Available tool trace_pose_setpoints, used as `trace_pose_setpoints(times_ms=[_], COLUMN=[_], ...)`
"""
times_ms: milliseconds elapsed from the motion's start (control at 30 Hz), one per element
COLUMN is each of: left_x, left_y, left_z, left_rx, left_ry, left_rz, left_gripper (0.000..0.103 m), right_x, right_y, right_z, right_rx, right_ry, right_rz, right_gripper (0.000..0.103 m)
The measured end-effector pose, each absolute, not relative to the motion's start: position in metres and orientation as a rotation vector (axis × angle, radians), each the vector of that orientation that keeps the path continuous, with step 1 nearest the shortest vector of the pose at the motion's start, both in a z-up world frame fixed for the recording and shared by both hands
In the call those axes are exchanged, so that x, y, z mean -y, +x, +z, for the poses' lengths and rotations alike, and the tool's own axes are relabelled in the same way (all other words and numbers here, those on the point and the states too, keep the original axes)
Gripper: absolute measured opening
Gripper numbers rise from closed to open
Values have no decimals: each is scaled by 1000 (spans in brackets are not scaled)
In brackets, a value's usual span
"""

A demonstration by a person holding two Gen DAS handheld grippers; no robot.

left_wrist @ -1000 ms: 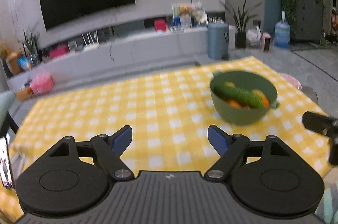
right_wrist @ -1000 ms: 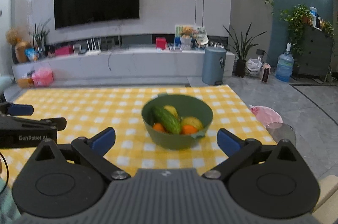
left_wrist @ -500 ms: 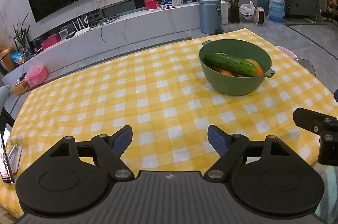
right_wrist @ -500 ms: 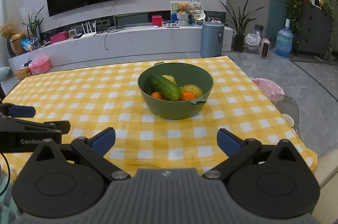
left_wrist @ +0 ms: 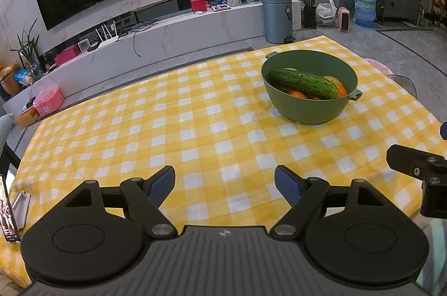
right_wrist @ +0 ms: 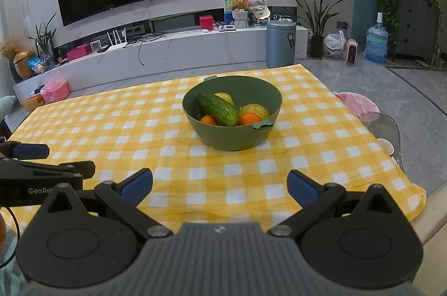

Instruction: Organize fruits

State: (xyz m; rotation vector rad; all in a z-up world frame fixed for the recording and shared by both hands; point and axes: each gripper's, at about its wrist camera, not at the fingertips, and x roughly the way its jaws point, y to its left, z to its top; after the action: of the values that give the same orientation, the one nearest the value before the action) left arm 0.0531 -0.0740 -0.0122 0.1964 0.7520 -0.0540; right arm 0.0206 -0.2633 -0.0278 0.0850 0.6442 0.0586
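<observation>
A green bowl (left_wrist: 307,111) (right_wrist: 223,136) stands on the yellow checked tablecloth (left_wrist: 195,128) (right_wrist: 125,128). In it lie a cucumber (left_wrist: 303,83) (right_wrist: 217,109), two oranges (right_wrist: 249,118) and yellowish fruit (right_wrist: 253,109). My left gripper (left_wrist: 225,184) is open and empty above the near part of the table, left of the bowl. My right gripper (right_wrist: 220,184) is open and empty, facing the bowl from the near edge. Each gripper shows at the side of the other's view.
A phone on a stand (left_wrist: 7,209) sits at the table's left edge. A clear chair (right_wrist: 382,128) with a pink cushion stands at the right. A TV wall, low cabinet and bin (right_wrist: 280,43) lie beyond the table.
Both views have tilted downward and steadied, so the table and bowl sit lower and closer. Both grippers stay open and empty.
</observation>
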Motion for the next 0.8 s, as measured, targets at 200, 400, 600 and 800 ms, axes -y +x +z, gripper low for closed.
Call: trace_pose_setpoints(times_ms=[200,400,600,800], left_x=[75,74,74,74], left_y=[53,52,51,50], left_z=[-15,-16,-16,-16], left_rx=[-761,-772,-780,-779], left_ry=[194,188,189,186], left_rz=[-52,-53,-51,-48], left_gripper=[95,95,95,95], right_x=[265,267,267,267], right_y=[20,19,19,18], right_z=[-30,-32,-31,-31], right_rx=[-649,-657,-660,-665], right_ry=[89,98,98,110], right_rz=[55,50,50,54], right_gripper=[99,99,99,99])
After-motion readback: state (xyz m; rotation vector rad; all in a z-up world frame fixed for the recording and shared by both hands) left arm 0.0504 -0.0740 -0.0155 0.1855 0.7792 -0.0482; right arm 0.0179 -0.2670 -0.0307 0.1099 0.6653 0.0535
